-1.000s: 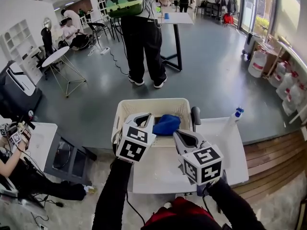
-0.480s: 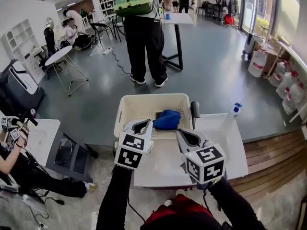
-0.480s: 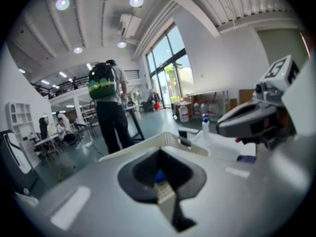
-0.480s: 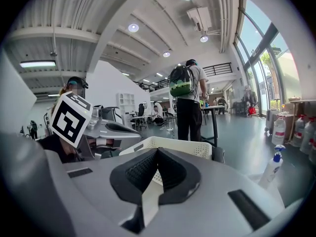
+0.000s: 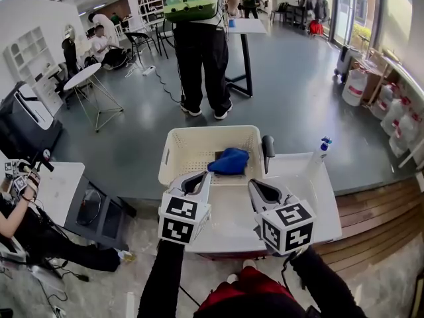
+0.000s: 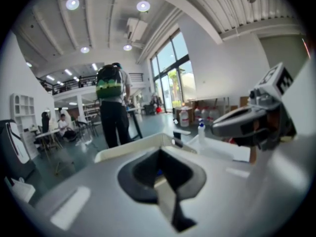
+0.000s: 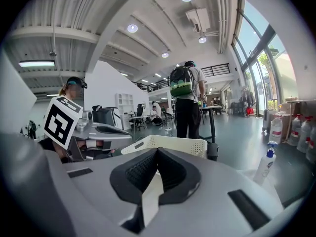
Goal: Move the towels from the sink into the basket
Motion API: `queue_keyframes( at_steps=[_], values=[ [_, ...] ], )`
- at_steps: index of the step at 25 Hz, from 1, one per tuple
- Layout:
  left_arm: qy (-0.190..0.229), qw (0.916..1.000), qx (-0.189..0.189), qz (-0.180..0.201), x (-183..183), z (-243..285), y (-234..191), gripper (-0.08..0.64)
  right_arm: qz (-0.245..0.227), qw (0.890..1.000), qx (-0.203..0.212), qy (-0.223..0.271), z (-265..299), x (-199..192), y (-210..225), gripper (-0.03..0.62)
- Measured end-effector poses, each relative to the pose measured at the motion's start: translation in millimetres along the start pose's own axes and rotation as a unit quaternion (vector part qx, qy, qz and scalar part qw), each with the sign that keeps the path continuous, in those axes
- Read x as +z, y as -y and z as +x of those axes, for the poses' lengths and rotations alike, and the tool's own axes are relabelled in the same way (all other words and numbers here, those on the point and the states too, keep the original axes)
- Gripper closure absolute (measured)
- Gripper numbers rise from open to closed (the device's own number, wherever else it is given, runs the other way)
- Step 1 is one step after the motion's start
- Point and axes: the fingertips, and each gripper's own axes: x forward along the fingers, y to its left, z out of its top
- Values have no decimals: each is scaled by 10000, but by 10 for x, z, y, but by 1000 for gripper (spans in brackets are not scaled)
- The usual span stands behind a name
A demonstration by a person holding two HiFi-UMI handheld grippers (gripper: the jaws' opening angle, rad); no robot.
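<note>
The left tool [image 5: 197, 180] has its jaws pressed together with nothing between them; the right tool [image 5: 257, 187] is pinched closed and empty likewise. Both hang side by side above the white tabletop [image 5: 311, 207]. Just beyond them the blue towel [image 5: 230, 160] lies inside the white basket [image 5: 173, 152], toward its right side. A spray bottle [image 5: 322, 147] stands at the tabletop's far right.

Bright, even daylight from tall windows [image 5: 391, 18] at right; soft sheen on grey floor [image 5: 291, 91]. Round ceiling lamps [image 6: 143, 6] blown out. Shadows weak, diffuse. Strong fisheye bending, black corners in both gripper views. Left gripper [image 6: 159, 157] close to lens, out of focus, smeared; head view sharp.
</note>
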Motion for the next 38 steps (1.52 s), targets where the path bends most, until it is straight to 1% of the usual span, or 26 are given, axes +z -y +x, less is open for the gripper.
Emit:
queue_keyframes(
  at_steps=[5, 12, 17, 22, 27, 33, 38],
  values=[
    [32, 9996, 8, -264, -84, -164, 79, 557, 9, 10000, 13, -25, -63, -67, -37, 584],
    [228, 9989, 47, -416, -137, -317, 174, 557, 14, 10000, 17, -38, -138, -127, -64, 584],
    [259, 9982, 67, -531, -206, -374, 245, 557, 38, 10000, 10, -92, -189, -189, -54, 585],
    [297, 9969, -2, -728, -268, -415, 304, 557, 53, 9999, 9, -87, -213, -231, -55, 586],
    [335, 9961, 12, -821, -301, -457, 361, 557, 6, 9999, 28, -123, -259, -304, -79, 586],
    [354, 9948, 61, -951, -346, -510, 422, 557, 84, 9998, 102, -155, -303, -400, -112, 586],
    [340, 9946, 101, -974, -368, -517, 483, 557, 94, 9997, 167, -130, -329, -438, -97, 586]
  ],
)
